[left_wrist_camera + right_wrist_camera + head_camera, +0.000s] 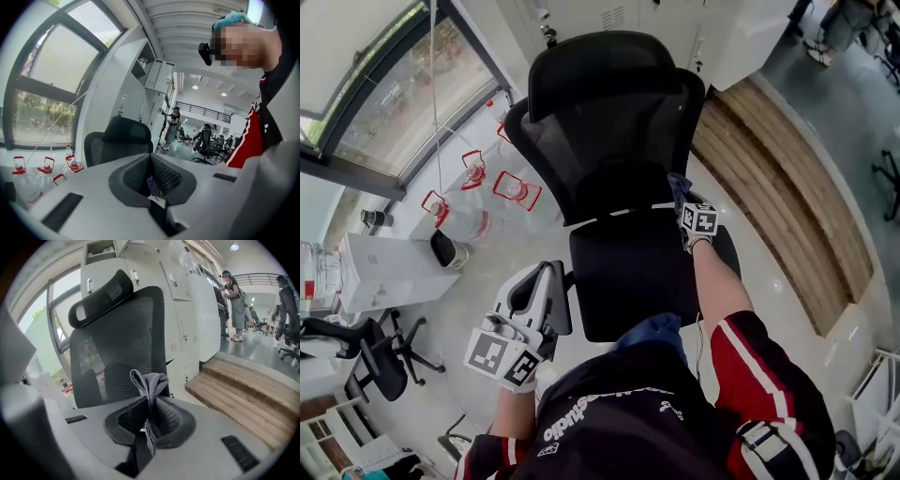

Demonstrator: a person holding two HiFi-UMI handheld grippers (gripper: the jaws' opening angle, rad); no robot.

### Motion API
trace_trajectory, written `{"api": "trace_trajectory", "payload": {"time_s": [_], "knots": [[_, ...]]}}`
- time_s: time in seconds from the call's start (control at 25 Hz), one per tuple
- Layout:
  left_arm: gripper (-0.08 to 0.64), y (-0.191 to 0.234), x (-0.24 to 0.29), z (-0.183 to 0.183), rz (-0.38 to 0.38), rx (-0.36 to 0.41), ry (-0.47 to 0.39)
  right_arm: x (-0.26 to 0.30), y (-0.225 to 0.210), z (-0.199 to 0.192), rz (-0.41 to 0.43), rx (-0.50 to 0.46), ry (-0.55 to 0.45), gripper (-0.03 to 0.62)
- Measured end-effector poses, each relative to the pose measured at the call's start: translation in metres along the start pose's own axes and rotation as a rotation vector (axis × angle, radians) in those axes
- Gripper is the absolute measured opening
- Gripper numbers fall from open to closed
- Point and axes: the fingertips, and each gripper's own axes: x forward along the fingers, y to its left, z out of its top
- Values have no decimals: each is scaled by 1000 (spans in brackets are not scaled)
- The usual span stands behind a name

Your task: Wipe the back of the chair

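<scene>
My right tongs [152, 416] pinch a grey cloth [149, 383] just before the office chair's mesh backrest [117, 343], my left tongs [151, 178] closed empty beside its seat [628, 277]; I judge wiping is starting, so next I'd press the cloth on and sweep.

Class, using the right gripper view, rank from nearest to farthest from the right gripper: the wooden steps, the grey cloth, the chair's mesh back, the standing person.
1. Grey cloth: pinched in the right gripper's jaws.
2. Mesh back: just ahead, left of centre.
3. Wooden steps: lower right, farther back.
4. Standing person: far off, upper right.
</scene>
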Motion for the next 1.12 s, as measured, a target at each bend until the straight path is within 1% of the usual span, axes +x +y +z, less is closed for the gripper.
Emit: {"api": "trace_trajectory", "payload": {"time_s": [0.2,0.36,0.56,0.68,0.92,1.12], "knots": [[25,-8,4,3,-24,7,-6,-18,-24,4,-48,19,-15,54],[25,-14,6,6,-42,14,-17,-35,-33,11,-76,27,-39,54],[25,-19,3,19,-55,19,-54,-66,-26,33,-67,37,-101,54],[25,-19,-1,30,-58,13,-85,-92,-1,59,-25,-3,-144,54],[25,-19,-6,52,-68,28,-126,-152,77,112,96,-148,-228,54],[25,-10,-21,67,-42,38,-137,-208,138,154,163,-200,-290,54]]}}
